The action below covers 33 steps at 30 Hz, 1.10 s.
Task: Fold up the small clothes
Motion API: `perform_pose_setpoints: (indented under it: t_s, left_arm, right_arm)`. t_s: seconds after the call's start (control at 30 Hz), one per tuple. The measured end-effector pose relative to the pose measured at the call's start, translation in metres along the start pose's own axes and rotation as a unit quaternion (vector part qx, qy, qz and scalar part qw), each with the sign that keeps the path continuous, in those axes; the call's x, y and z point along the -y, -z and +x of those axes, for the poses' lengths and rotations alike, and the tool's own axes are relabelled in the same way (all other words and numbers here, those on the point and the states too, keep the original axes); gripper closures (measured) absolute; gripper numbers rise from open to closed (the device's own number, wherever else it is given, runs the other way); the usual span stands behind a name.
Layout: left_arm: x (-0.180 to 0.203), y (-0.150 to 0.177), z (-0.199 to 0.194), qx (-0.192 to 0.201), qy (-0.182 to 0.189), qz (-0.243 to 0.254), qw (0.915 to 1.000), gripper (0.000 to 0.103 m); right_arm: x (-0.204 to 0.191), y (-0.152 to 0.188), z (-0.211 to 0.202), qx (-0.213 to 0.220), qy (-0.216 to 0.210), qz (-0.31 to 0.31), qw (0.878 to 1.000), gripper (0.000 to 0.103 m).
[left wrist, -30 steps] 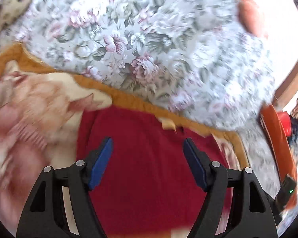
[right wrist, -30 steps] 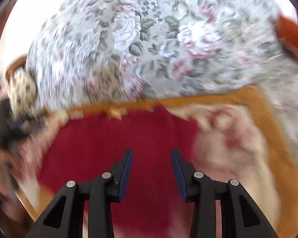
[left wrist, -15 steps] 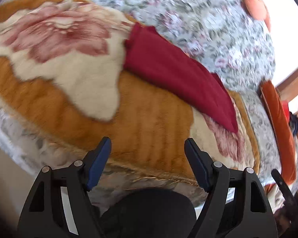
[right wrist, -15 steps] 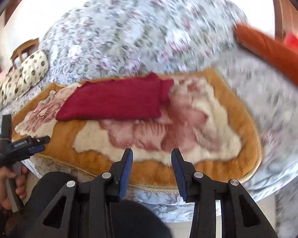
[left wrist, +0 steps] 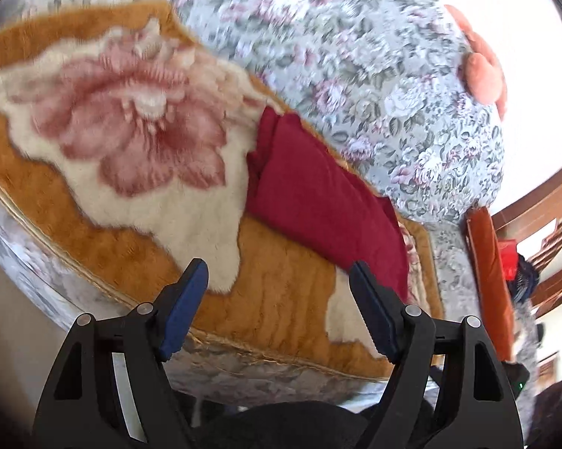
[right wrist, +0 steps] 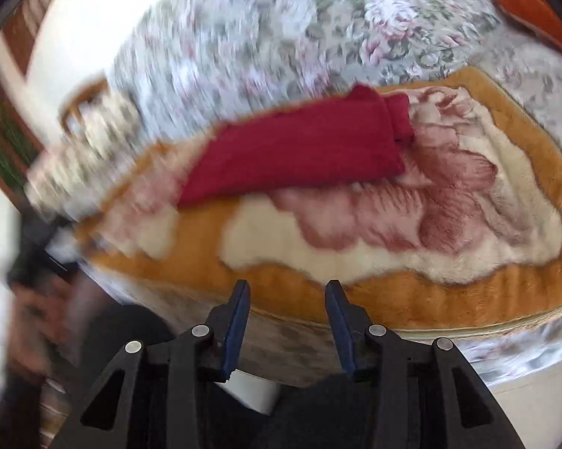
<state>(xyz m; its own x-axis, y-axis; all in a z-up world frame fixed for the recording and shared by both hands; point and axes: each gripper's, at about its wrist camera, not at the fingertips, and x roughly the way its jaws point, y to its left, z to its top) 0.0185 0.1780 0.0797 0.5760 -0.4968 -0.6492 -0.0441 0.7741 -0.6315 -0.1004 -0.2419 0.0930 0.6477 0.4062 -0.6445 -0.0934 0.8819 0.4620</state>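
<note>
A dark red garment (left wrist: 318,194) lies folded into a long strip on an orange and cream plush blanket (left wrist: 139,202) with a pink flower, near the sofa's back. It also shows in the right wrist view (right wrist: 299,153). My left gripper (left wrist: 279,292) is open and empty, held above the blanket's front edge, short of the garment. My right gripper (right wrist: 287,299) is open and empty, held off the front edge of the blanket (right wrist: 412,292), well short of the garment.
The floral sofa back (left wrist: 374,67) rises behind the blanket. A pink cushion (left wrist: 483,75) sits on top at the right. An orange cushion (left wrist: 490,280) stands at the sofa's right end. My dark trouser leg (right wrist: 318,411) is below the grippers.
Both grippers have pulled back from just above the red garment to beyond the blanket's front edge. The garment lies folded and untouched. Both views have swung sideways since half a second ago.
</note>
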Motion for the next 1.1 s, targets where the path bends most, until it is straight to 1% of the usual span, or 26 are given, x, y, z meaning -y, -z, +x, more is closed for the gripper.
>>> perform_pose_setpoints:
  t_s: [0.03, 0.07, 0.1, 0.13, 0.17, 0.2, 0.23, 0.3, 0.33, 0.37, 0.43, 0.47, 0.5, 0.57, 0.6, 0.63, 0.7, 0.73, 0.8, 0.87, 0.9, 0.93, 0.97, 1.03, 1.07, 1.1]
  left_arm:
    - [-0.003, 0.0, 0.012, -0.015, 0.012, -0.014, 0.9997, 0.025]
    - [-0.005, 0.0, 0.024, -0.03, 0.024, -0.025, 0.9989, 0.025]
    - [-0.006, 0.001, 0.034, -0.042, 0.036, -0.032, 0.998, 0.025]
    - [-0.007, 0.003, 0.048, -0.058, 0.063, -0.048, 0.9952, 0.025]
    - [-0.009, 0.004, 0.06, -0.067, 0.091, -0.064, 0.9915, 0.025]
    - [-0.011, 0.004, 0.069, -0.071, 0.118, -0.083, 0.9869, 0.025]
    - [-0.013, 0.005, 0.08, -0.072, 0.148, -0.109, 0.9803, 0.025]
    - [-0.019, 0.003, 0.1, -0.062, 0.184, -0.152, 0.969, 0.025]
    - [-0.021, 0.0, 0.109, -0.055, 0.188, -0.165, 0.9666, 0.025]
    - [-0.027, -0.002, 0.118, -0.048, 0.177, -0.178, 0.9668, 0.025]
    - [-0.031, -0.008, 0.124, -0.028, 0.178, -0.193, 0.9647, 0.025]
    - [-0.028, -0.013, 0.123, -0.006, 0.176, -0.193, 0.9652, 0.025]
    - [-0.026, -0.018, 0.123, 0.006, 0.166, -0.194, 0.9668, 0.025]
    - [-0.023, -0.027, 0.125, 0.027, 0.162, -0.191, 0.9677, 0.025]
    - [-0.021, -0.033, 0.128, 0.032, 0.157, -0.182, 0.9702, 0.025]
    - [-0.022, -0.037, 0.133, 0.033, 0.153, -0.182, 0.9708, 0.025]
    - [-0.027, -0.041, 0.14, 0.036, 0.156, -0.192, 0.9682, 0.025]
    - [-0.026, -0.042, 0.142, 0.04, 0.157, -0.19, 0.9684, 0.025]
    - [-0.025, -0.037, 0.139, 0.053, 0.159, -0.176, 0.97, 0.026]
    - [-0.028, -0.025, 0.131, 0.064, 0.16, -0.186, 0.9674, 0.029]
    - [-0.029, -0.02, 0.128, 0.066, 0.154, -0.191, 0.9672, 0.029]
    - [-0.028, -0.016, 0.127, 0.059, 0.138, -0.196, 0.9691, 0.029]
    - [-0.025, -0.014, 0.131, 0.038, 0.115, -0.198, 0.9726, 0.029]
    - [-0.016, -0.019, 0.137, 0.02, 0.081, -0.182, 0.9797, 0.028]
    - [-0.014, -0.022, 0.14, 0.015, 0.071, -0.183, 0.9804, 0.026]
    - [-0.01, -0.027, 0.144, 0.009, 0.06, -0.184, 0.9811, 0.021]
  right_arm:
    - [0.0, 0.002, -0.002, 0.015, -0.007, -0.006, 1.0, 0.061]
    - [-0.001, 0.004, 0.004, 0.018, -0.01, -0.011, 1.0, 0.061]
    - [0.005, 0.009, 0.017, 0.008, -0.016, -0.012, 1.0, 0.061]
    - [0.015, 0.011, 0.029, -0.017, -0.024, 0.007, 1.0, 0.061]
    - [0.022, 0.008, 0.037, -0.037, -0.031, 0.034, 0.998, 0.061]
    - [0.029, 0.008, 0.038, -0.039, -0.037, 0.052, 0.997, 0.061]
    - [0.034, 0.008, 0.037, -0.031, -0.046, 0.068, 0.996, 0.061]
    - [0.038, 0.01, 0.043, -0.026, -0.053, 0.068, 0.996, 0.061]
    - [0.039, 0.013, 0.051, -0.032, -0.047, 0.059, 0.997, 0.061]
    - [0.039, 0.015, 0.058, -0.038, -0.04, 0.052, 0.997, 0.061]
    - [0.046, 0.013, 0.071, -0.052, -0.021, 0.05, 0.997, 0.061]
    - [0.052, 0.012, 0.077, -0.057, -0.024, 0.06, 0.996, 0.061]
    - [0.055, 0.011, 0.081, -0.061, -0.032, 0.068, 0.995, 0.061]
    - [0.063, 0.01, 0.093, -0.075, -0.06, 0.098, 0.99, 0.061]
    - [0.066, 0.012, 0.095, -0.08, -0.065, 0.103, 0.989, 0.061]
    - [0.066, 0.013, 0.095, -0.081, -0.065, 0.099, 0.99, 0.061]
    - [0.063, 0.016, 0.095, -0.077, -0.061, 0.082, 0.992, 0.061]
    - [0.063, 0.017, 0.095, -0.074, -0.063, 0.08, 0.992, 0.061]
    - [0.067, 0.018, 0.093, -0.072, -0.072, 0.089, 0.991, 0.061]
    - [0.072, 0.02, 0.092, -0.072, -0.076, 0.101, 0.989, 0.063]
    - [0.071, 0.02, 0.092, -0.072, -0.074, 0.101, 0.99, 0.063]
    - [0.069, 0.02, 0.092, -0.072, -0.068, 0.096, 0.99, 0.063]
    - [0.066, 0.019, 0.093, -0.072, -0.063, 0.09, 0.991, 0.063]
    - [0.063, 0.02, 0.092, -0.073, -0.053, 0.08, 0.993, 0.063]
    - [0.062, 0.021, 0.092, -0.072, -0.051, 0.077, 0.993, 0.063]
    - [0.062, 0.021, 0.092, -0.072, -0.049, 0.076, 0.993, 0.063]
